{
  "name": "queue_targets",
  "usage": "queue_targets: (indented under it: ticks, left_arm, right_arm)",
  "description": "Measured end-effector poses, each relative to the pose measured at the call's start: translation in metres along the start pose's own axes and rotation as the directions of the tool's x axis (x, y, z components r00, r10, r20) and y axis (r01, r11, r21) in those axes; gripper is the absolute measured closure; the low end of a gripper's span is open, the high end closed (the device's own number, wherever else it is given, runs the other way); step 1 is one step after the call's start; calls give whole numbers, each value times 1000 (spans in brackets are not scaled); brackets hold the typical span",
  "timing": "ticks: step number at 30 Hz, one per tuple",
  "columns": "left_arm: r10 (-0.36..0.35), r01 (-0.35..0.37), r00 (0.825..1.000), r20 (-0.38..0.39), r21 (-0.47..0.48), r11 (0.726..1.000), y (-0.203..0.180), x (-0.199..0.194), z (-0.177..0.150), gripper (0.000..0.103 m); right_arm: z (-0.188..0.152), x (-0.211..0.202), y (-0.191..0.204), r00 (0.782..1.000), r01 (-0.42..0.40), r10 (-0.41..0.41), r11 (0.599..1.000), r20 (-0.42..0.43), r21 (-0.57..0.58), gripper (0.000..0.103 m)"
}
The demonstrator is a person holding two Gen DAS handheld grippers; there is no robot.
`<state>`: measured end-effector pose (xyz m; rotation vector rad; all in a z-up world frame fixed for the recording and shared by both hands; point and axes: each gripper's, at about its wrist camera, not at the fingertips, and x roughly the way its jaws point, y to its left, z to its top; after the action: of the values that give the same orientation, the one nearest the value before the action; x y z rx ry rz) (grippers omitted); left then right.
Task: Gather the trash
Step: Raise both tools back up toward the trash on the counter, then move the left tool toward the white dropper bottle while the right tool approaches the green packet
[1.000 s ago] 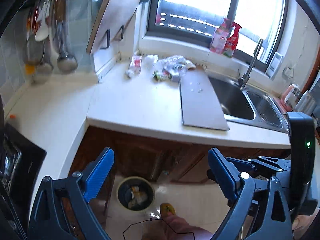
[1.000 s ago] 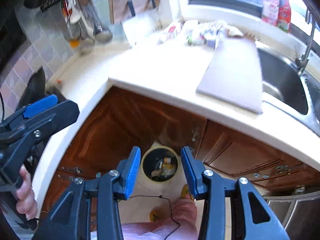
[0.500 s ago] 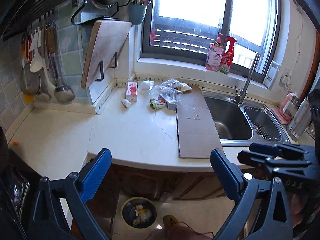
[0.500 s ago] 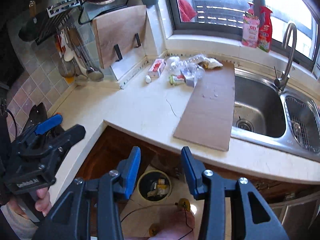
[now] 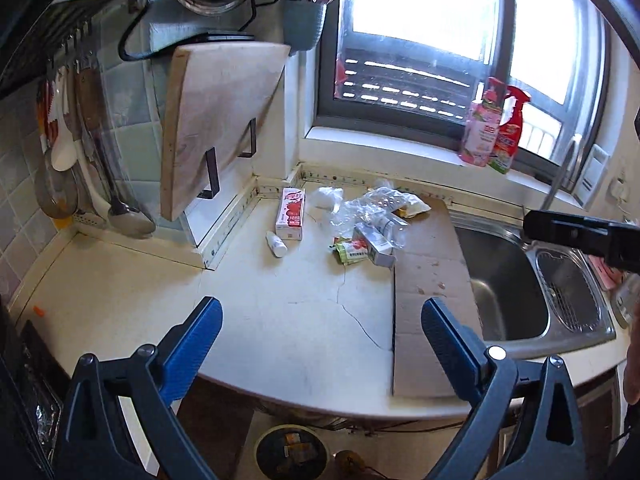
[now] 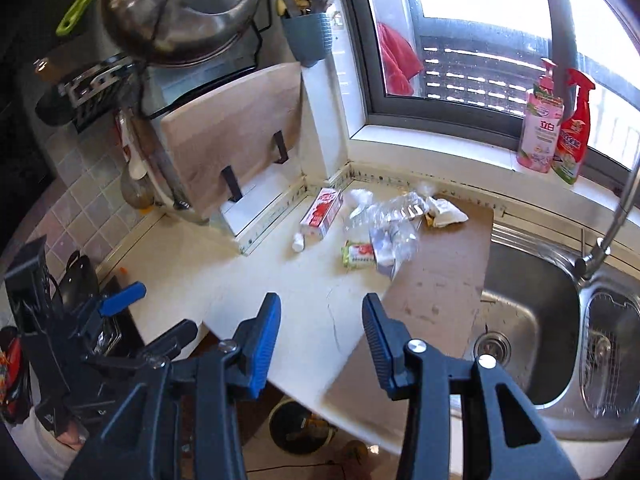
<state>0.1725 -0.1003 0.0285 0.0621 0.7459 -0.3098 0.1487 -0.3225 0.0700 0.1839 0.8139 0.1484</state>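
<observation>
1. The left gripper (image 5: 320,332) stands wide open and holds nothing; the right gripper (image 6: 322,330) is about half open, also empty.
2. The trash lies in a loose heap at the far side of the counter (image 5: 280,320) near the window: a red-and-white carton (image 5: 291,213), a small white bottle (image 5: 276,243), a clear plastic bag (image 5: 370,208), a green packet (image 5: 351,251).
3. The bin (image 5: 291,454) sits on the floor below the near counter edge.
4. Risks, as I judge them: the bag is limp and may slip from the pads or drag neighbours along; the small bottle could roll off; a drop released too early could miss the bin, since it sits partly under the counter.
</observation>
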Motion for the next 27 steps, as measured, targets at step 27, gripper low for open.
queue_targets:
  ticks: [27]
  left_arm:
    - [159,-198,967,-201,-193,961,45,271,51,13]
  right_arm:
    - [13,254,-71,912,-205,247,966,-326,158,60]
